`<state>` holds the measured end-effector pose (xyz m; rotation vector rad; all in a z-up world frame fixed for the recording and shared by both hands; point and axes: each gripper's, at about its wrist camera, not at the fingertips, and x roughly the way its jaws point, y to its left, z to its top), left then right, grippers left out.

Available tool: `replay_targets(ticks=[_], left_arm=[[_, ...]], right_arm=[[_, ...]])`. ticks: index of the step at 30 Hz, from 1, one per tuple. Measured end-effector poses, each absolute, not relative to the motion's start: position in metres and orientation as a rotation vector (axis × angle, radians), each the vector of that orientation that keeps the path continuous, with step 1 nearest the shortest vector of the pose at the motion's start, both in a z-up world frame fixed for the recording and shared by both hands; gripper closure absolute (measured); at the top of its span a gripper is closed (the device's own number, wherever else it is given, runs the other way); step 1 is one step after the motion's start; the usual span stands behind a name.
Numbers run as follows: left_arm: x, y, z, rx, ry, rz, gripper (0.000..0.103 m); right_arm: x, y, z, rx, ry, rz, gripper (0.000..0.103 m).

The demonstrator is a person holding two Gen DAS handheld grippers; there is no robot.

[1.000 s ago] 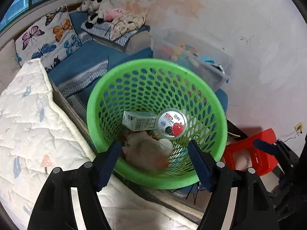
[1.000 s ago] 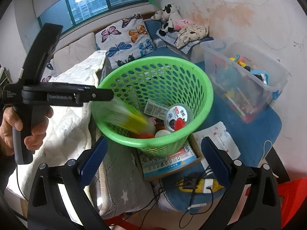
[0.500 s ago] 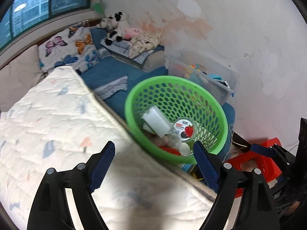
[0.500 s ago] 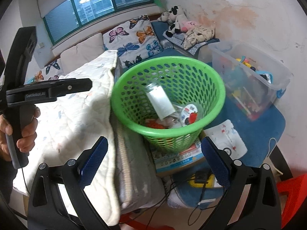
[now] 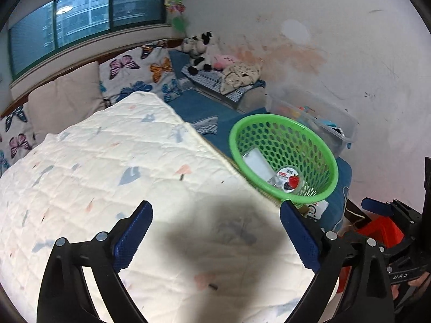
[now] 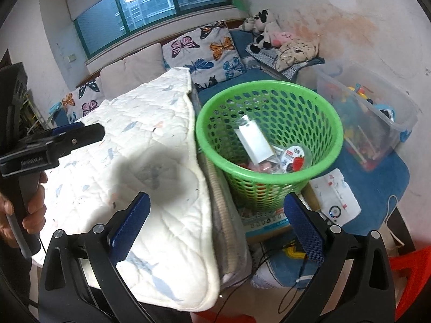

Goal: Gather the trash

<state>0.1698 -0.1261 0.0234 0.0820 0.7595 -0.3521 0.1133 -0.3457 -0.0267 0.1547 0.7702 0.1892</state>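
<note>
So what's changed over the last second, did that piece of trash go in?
Yes. The left hand-held gripper pulled back from over the green basket to above the white quilt, open and empty. A white carton now lies on top of the basket's trash, beside the strawberry lid. The right hand-held gripper stayed open; the basket stayed put.

A home bedroom: quilted mattress, butterfly pillows, plush toys.

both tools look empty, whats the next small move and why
Probably sweep the left tool lower over the quilt toward the small dark scrap near its edge. Both tools are open and empty, and the basket already holds the carton.
</note>
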Motion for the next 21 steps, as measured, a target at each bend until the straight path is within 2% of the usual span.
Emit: replay_targets(ticks=[21], left_arm=[[0.127,-0.059,0.019,0.017,0.720,-0.181,0.010]], right_arm=[[0.105,-0.306,-0.020,0.132,0.770,0.227,0.005]])
